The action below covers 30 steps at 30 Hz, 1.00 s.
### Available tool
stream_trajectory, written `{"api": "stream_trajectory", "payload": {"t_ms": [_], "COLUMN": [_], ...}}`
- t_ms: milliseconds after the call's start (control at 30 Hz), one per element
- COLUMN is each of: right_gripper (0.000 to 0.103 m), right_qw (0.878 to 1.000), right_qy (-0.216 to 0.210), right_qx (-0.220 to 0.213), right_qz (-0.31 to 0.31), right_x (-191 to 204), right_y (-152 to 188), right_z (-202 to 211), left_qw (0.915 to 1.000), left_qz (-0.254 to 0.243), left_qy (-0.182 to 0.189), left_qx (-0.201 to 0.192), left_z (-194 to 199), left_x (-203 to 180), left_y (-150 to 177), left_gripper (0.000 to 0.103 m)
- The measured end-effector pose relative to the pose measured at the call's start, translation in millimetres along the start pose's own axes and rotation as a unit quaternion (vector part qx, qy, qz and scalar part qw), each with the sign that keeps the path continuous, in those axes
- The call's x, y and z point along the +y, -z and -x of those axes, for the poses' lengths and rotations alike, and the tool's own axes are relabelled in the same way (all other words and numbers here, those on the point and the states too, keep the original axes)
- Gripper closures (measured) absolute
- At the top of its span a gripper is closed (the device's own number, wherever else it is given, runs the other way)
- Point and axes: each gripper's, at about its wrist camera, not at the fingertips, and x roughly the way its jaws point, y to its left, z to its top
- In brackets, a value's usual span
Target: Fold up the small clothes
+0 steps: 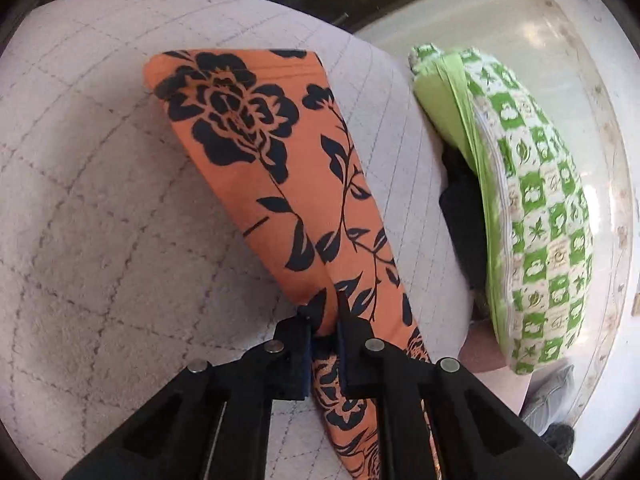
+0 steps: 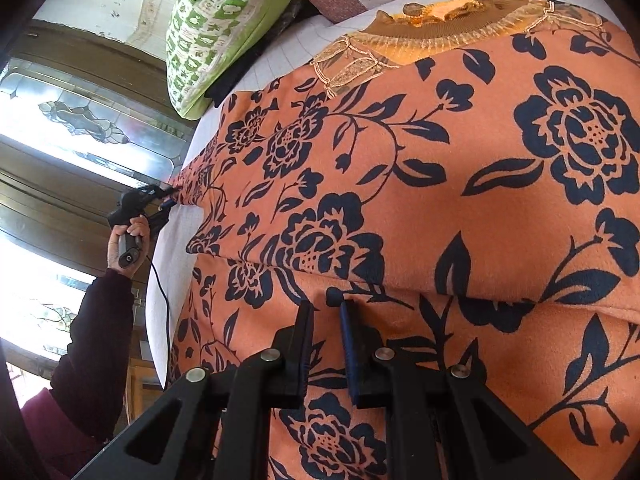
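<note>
Nearest the lens, the black two-fingered left tool [image 1: 325, 312] pinches a fold of an orange knit top printed with dark blue roses and leaves [image 1: 280, 168], its jaws drawn almost together on the cloth. In the left wrist view the gripped part, apparently a sleeve, runs away from the tool across a pale grey quilted bed cover [image 1: 100, 200]. The right tool [image 2: 326, 320] hovers low over the garment's body with only a narrow gap between its jaws; whether cloth is caught there cannot be told. The top lies spread on the bed cover, its ribbed tan collar with lace trim [image 2: 440, 32] at the far end. A green-and-white checked cushion [image 1: 536, 208] rests to the right, near the bed's edge. A hand [image 2: 128, 236] in a dark sleeve works the left tool at the sleeve end. The fabric looks soft, light and limp, likely to sag and crease; seams, cuffs and hem corners appear the surest places to grip.
</note>
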Motion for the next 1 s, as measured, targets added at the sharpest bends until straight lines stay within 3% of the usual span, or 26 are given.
{"api": "stream_trajectory", "payload": {"t_ms": [133,233,333,433,500,600,700,867,933,1000], "right_gripper": [0.086,0.086,0.086,0.086,0.086,0.086,0.086,0.087,0.087,0.086], "right_qw": [1.000,0.998,0.996,0.990,0.986,0.979,0.972,0.954,0.946,0.939], "right_qy": [0.008,0.034,0.027,0.045,0.056,0.052,0.050,0.042,0.041,0.042], "right_qx": [-0.011,-0.042,-0.082,-0.128,-0.151,-0.179,-0.205,-0.261,-0.281,-0.294], "right_qz": [0.001,0.014,-0.011,-0.028,-0.045,-0.081,-0.105,-0.144,-0.159,-0.172], "right_x": [3,6,0,-9,-17,-31,-41,-66,-79,-91], "right_y": [0,-4,-12,-20,-22,-25,-28,-26,-23,-20], "right_z": [5,19,41,68,86,112,138,191,211,226], "left_qw": [0.9980,0.9947,0.9868,0.9719,0.9561,0.9245,0.8852,0.8254,0.7975,0.7610], "left_qz": [-0.045,-0.087,-0.150,-0.228,-0.287,-0.379,-0.465,-0.560,-0.593,-0.633], "left_qy": [-0.024,-0.023,-0.029,-0.027,-0.029,-0.029,-0.022,-0.001,-0.003,-0.030], "left_qx": [-0.038,-0.051,-0.054,-0.053,-0.049,-0.032,-0.006,0.069,0.112,0.141], "left_z": [18,35,54,73,82,86,80,51,30,6], "left_x": [-24,-52,-93,-143,-179,-229,-269,-299,-300,-295], "left_y": [12,22,45,82,116,182,262,401,461,516], "left_gripper": [0.096,0.097,0.097,0.097,0.097,0.097,0.097,0.097,0.096,0.093]}}
